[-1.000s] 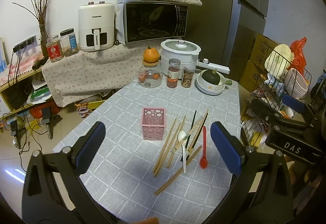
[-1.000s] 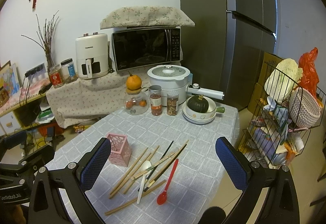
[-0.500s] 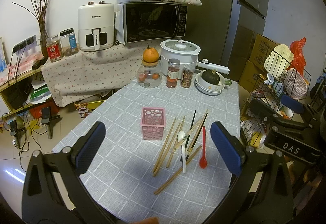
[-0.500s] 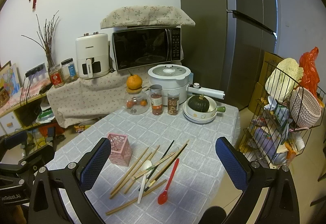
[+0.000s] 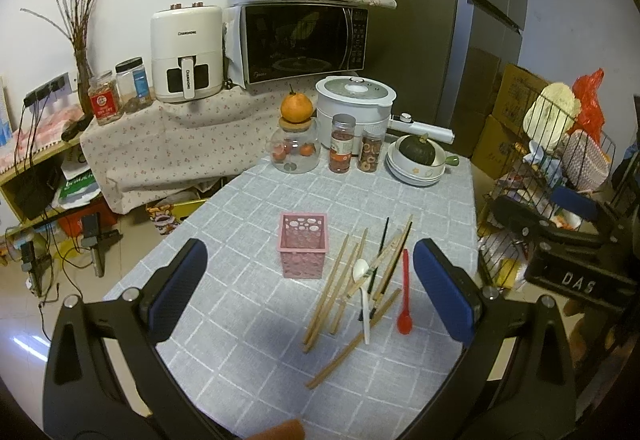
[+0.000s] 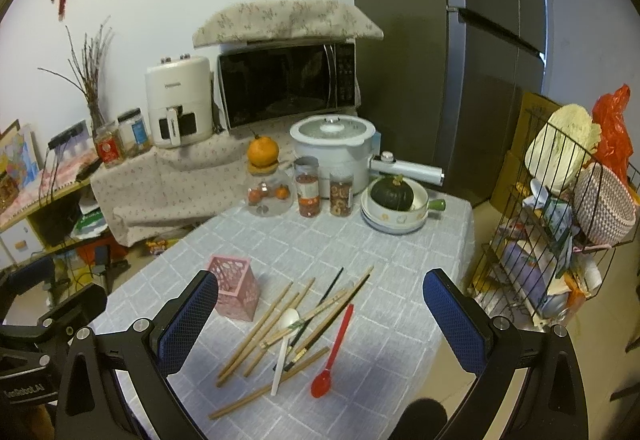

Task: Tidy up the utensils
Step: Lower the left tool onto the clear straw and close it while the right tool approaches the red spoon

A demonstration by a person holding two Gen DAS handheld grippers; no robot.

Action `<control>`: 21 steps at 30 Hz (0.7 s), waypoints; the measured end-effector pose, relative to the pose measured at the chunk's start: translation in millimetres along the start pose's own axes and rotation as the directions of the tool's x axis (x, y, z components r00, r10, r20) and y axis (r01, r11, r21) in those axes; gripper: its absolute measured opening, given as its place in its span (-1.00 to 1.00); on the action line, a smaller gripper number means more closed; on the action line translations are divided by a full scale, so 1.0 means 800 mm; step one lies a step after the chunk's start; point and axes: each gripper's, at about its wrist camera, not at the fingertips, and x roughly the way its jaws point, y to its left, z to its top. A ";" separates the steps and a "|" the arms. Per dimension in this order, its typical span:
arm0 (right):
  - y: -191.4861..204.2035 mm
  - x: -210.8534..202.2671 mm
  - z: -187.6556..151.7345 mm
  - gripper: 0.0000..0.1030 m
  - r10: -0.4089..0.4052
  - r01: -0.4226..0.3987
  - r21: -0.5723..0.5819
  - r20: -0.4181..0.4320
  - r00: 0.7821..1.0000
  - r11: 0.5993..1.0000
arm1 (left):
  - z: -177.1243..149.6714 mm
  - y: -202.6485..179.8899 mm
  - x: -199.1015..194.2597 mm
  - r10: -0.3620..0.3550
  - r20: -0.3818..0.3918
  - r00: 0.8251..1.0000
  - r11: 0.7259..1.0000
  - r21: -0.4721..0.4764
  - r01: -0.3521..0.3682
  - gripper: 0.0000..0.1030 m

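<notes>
Wooden chopsticks [image 6: 276,324] lie in a loose heap with a white spoon [image 6: 285,340] and a red spoon [image 6: 334,352], long axes running away from me, just right of the empty pink holder [image 6: 236,290]. My right gripper [image 6: 320,320] hangs nearer, over them; the left gripper [image 5: 308,288] faces the holder. Both are wide open, holding nothing.
</notes>
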 end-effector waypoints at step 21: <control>-0.071 0.178 -0.011 1.00 0.071 -0.014 0.143 -0.407 0.911 0.990 | -0.030 0.012 0.176 -0.291 -0.436 0.852 0.956 -0.161 0.244 0.71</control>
